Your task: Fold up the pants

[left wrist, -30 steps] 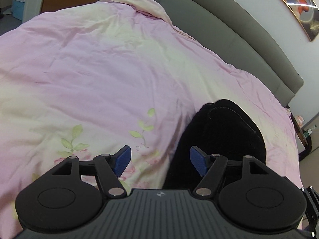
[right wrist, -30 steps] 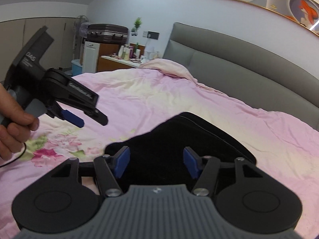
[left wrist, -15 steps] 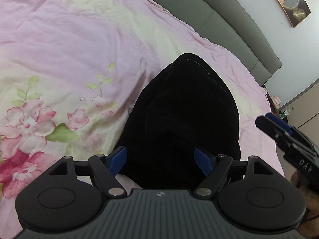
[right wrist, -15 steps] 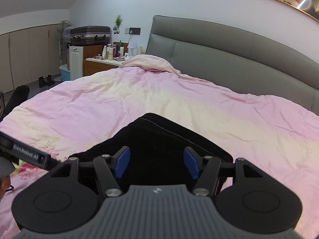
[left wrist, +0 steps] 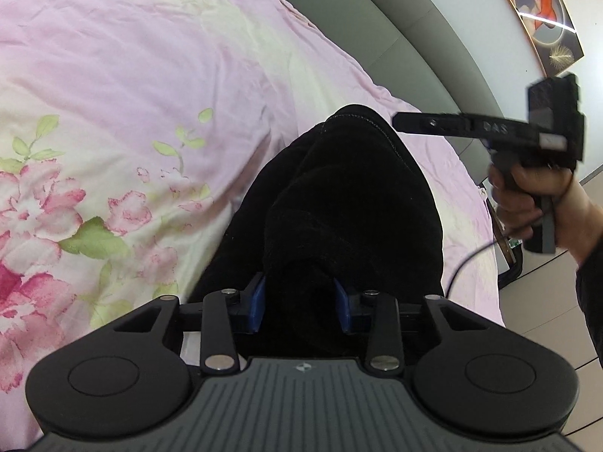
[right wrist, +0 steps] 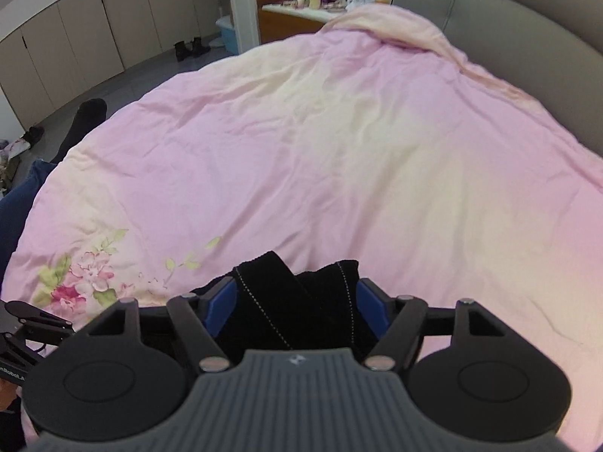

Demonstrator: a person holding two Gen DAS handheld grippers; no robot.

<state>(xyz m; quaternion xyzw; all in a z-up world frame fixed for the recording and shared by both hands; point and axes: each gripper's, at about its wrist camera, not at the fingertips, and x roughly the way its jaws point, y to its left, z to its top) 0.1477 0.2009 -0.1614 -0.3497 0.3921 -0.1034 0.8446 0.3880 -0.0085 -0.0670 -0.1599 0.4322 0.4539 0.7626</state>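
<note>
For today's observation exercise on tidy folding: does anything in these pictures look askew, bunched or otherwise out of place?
Yes. The black pants lie humped on the pink duvet rather than flat, one fold bunched between the left gripper pads. Their stitched edges cross unevenly between the right gripper fingers. Nothing looks spilled or damaged.

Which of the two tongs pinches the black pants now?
The left tongs: they have just been closing, and their blue pads press a bunched fold of the pants. The right tongs have just been opening, with cloth between them, apparently loose.
</note>
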